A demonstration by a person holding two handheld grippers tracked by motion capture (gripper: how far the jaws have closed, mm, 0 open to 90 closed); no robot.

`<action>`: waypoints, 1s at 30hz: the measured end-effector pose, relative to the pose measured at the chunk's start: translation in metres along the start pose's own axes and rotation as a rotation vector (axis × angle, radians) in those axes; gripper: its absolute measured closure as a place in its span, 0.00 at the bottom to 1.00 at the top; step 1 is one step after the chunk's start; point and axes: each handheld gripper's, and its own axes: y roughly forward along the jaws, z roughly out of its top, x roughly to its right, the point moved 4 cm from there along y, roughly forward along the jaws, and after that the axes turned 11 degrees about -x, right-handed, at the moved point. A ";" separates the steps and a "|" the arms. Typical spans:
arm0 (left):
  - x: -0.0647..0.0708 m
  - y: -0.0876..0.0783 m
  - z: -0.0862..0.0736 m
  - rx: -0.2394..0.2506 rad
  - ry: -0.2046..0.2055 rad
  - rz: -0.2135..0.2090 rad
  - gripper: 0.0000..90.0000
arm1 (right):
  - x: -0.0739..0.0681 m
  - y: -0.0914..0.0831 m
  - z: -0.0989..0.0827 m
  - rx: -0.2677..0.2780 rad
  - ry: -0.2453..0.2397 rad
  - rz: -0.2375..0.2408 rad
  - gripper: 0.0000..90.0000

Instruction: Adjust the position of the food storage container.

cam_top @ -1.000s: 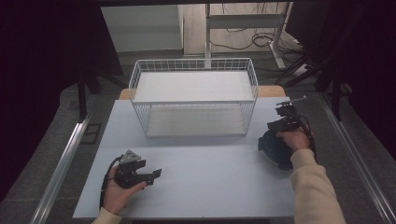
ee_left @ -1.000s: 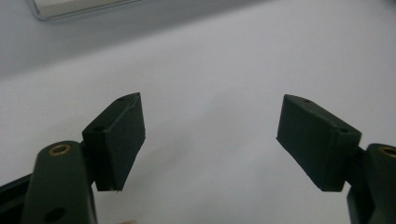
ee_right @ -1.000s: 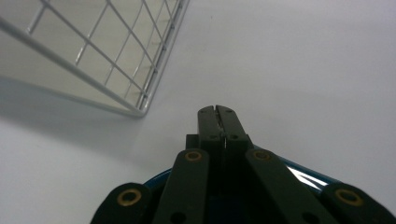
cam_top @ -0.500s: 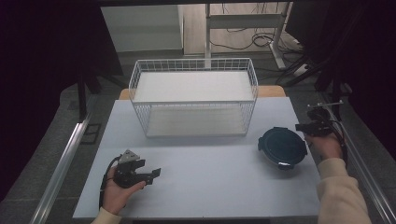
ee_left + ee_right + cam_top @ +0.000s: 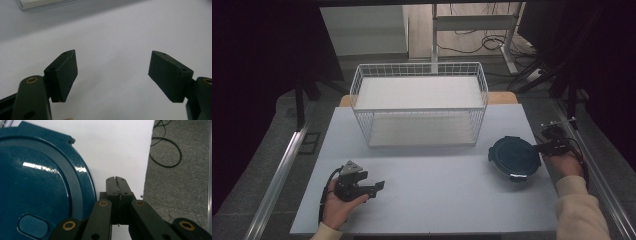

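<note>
Lid (image 5: pixel 515 158): the dark blue round lid lies flat near the right edge of the surface (image 5: pixel 432 195), in front of the basket's right corner and apart from it. I read it as the thing in hand, since my right claw (image 5: pixel 546 146) sits just beside its right rim.

Nearest me, the left claw (image 5: pixel 373 188) rests low at the front left of the surface, well apart from the lid. In the left gripper view its jaws stand spread, with bare surface between them.

Farther out on the right, the right claw is pressed together and pinches nothing; in the right gripper view its tips (image 5: pixel 115 183) meet over bare surface, with the lid's rim (image 5: pixel 86 182) just beside them. So the lid lies to the left of this claw, toward the middle of the surface. Being round, it has no long axis to line up with, though a small tab (image 5: pixel 71 140) juts from its far rim.

The right hand (image 5: pixel 565 164) is by far the nearer one. I judge I must spread that claw and bring it left over the rim before any grip.

Beyond, the white wire basket (image 5: pixel 419 107) stands at the back of the surface.
</note>
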 end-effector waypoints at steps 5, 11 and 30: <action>0.000 0.001 0.000 -0.001 0.002 0.003 0.26 | -0.006 0.005 0.001 -0.026 -0.037 0.001 1.00; 0.001 0.001 0.000 -0.003 0.001 0.001 0.26 | -0.016 0.005 0.000 -0.013 -0.077 0.023 1.00; 0.001 0.001 0.001 -0.004 0.003 0.005 0.26 | -0.069 0.005 -0.007 0.023 -0.192 0.077 1.00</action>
